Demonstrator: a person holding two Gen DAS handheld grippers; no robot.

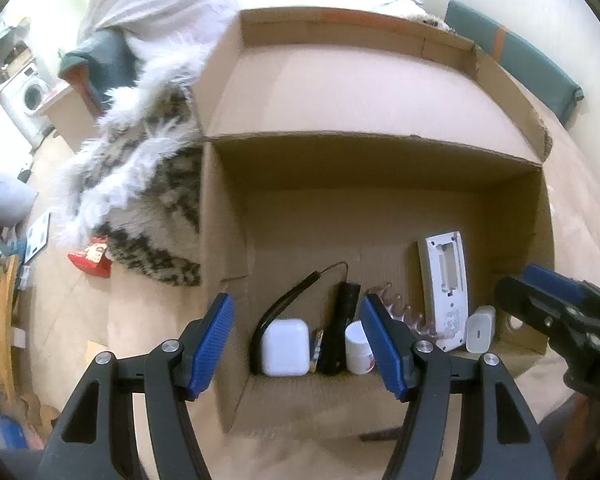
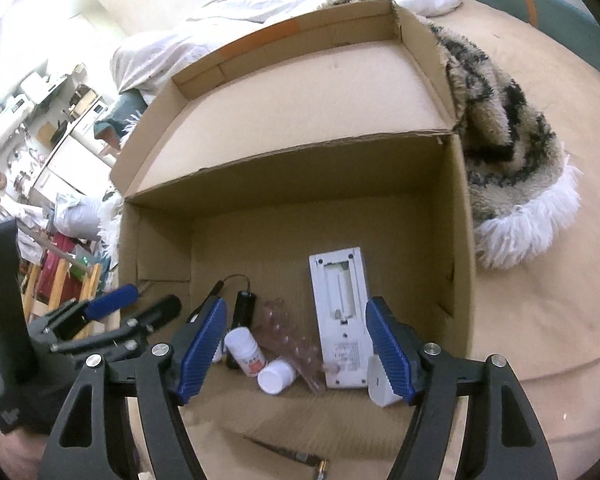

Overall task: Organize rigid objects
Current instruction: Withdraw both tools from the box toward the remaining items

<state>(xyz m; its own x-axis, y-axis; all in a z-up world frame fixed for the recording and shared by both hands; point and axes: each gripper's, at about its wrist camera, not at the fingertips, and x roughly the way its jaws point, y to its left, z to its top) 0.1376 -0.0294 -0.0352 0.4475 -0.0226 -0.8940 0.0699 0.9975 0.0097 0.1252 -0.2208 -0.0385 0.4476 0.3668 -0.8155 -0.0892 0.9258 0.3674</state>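
Hovering above the open brown cardboard box (image 1: pixel 228 208), the left gripper (image 1: pixel 298 344) and right gripper (image 2: pixel 296 350) are held with jaws apart, nothing gripped.

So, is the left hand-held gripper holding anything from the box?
No, the left hand-held gripper is open above the cardboard box with nothing between its pads.

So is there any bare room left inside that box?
Yes. The far half of the cardboard box floor is bare, beyond the white remote. The near wall is crowded: white case, black flashlight, pill bottles, charger.
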